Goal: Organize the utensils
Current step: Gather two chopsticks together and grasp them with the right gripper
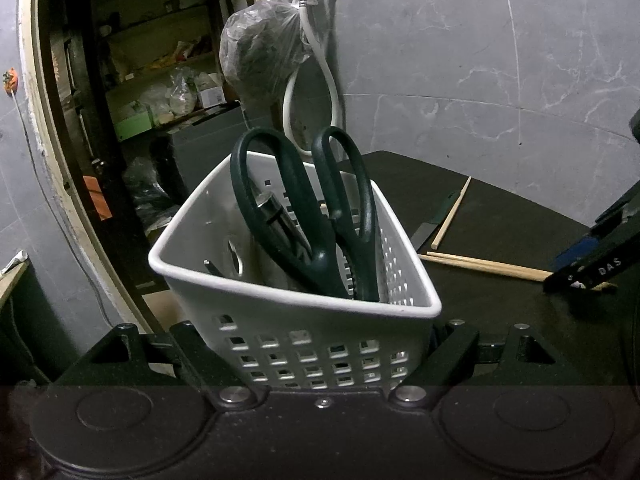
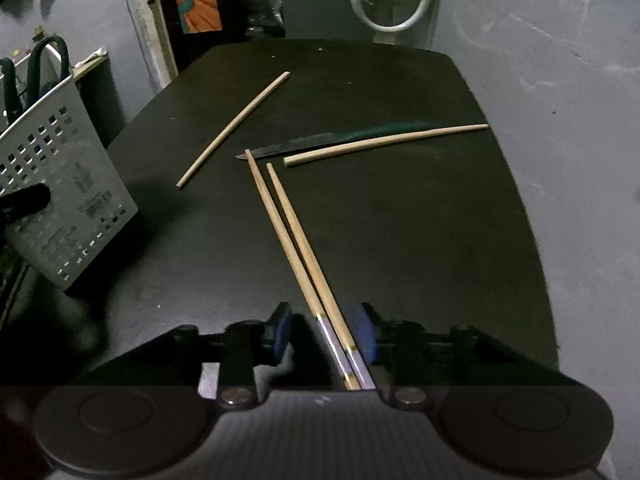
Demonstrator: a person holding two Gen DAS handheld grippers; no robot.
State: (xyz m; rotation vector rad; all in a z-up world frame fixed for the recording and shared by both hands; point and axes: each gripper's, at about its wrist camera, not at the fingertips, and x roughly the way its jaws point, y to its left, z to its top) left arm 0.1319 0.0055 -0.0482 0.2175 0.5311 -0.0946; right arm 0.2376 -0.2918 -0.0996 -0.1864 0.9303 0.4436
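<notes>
Two chopsticks (image 2: 296, 240) lie side by side between the right gripper's (image 2: 325, 334) parted blue pads (image 2: 366, 336) — untouched on the left, close on the right.

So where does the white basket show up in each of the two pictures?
Left wrist view: the basket fills the centre, gripped between the fingers.
Right wrist view: the basket sits at the left edge, tilted.
Shared landmark: the pair of chopsticks on the table.

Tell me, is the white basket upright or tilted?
Tilted: the white basket leans in the right wrist view, held by the left gripper.
</notes>
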